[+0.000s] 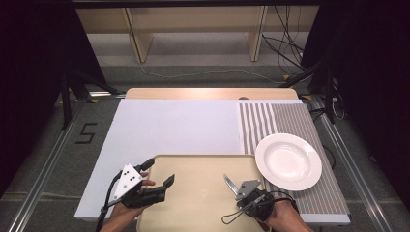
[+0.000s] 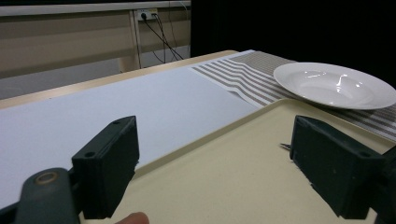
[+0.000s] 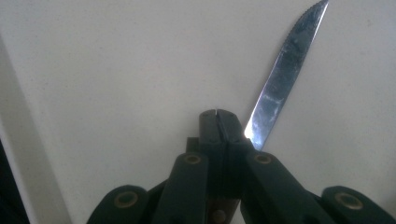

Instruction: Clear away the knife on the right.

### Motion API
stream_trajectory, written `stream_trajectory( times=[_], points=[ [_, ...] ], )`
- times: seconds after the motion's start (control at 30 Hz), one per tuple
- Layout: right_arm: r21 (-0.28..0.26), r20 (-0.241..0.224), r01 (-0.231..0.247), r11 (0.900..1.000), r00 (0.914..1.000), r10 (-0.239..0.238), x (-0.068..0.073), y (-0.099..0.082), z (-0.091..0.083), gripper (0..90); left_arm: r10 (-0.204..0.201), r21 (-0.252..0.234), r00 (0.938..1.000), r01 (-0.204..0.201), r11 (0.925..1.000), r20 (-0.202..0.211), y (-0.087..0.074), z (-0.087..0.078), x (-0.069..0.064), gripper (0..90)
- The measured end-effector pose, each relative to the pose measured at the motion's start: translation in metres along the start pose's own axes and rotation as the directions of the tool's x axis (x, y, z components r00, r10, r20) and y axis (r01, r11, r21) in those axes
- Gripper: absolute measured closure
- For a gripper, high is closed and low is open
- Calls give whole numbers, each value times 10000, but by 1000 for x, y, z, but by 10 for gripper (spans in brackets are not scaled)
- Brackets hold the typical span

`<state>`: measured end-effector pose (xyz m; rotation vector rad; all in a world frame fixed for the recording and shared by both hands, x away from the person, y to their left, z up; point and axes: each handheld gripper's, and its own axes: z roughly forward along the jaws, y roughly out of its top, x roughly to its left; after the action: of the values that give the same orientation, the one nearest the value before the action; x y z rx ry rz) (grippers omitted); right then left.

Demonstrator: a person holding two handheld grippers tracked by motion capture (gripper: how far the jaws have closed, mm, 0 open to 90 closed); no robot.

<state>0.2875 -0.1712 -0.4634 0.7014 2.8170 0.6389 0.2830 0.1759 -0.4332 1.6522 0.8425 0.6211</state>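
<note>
A steel table knife with a serrated tip sticks out up and to the right past my right gripper, whose jaws are shut on its lower part; the handle is hidden. From above, the knife points up-left over the beige tray, just ahead of the right gripper. My left gripper hovers over the tray's left part, open, with nothing between its jaws. In the left gripper view, that gripper faces across the tray toward a white deep plate.
The white plate sits on a striped grey placemat at the right, overlapping the tray's right corner. A white mat covers the table's middle and left. Wooden shelving legs and cables stand beyond the table.
</note>
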Motion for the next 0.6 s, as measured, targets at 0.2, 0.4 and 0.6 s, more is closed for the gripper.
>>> stream_trajectory(
  times=[0.2, 0.4, 0.6],
  points=[
    [96, 198, -313, 9995, 9993, 311, -8, -5, -3, 900, -12, -6, 10000, 12, 10000, -2, 0, 0, 0, 155],
    [268, 450, -616, 9977, 9972, 604, -17, -10, -6, 900, -9, -13, 10000, 9, 10000, 3, 0, 0, 0, 155],
    [422, 487, -790, 9960, 9958, 769, -21, -13, -8, 900, 3, -31, 10000, -3, 10000, -8, 0, 0, 0, 155]
  ],
)
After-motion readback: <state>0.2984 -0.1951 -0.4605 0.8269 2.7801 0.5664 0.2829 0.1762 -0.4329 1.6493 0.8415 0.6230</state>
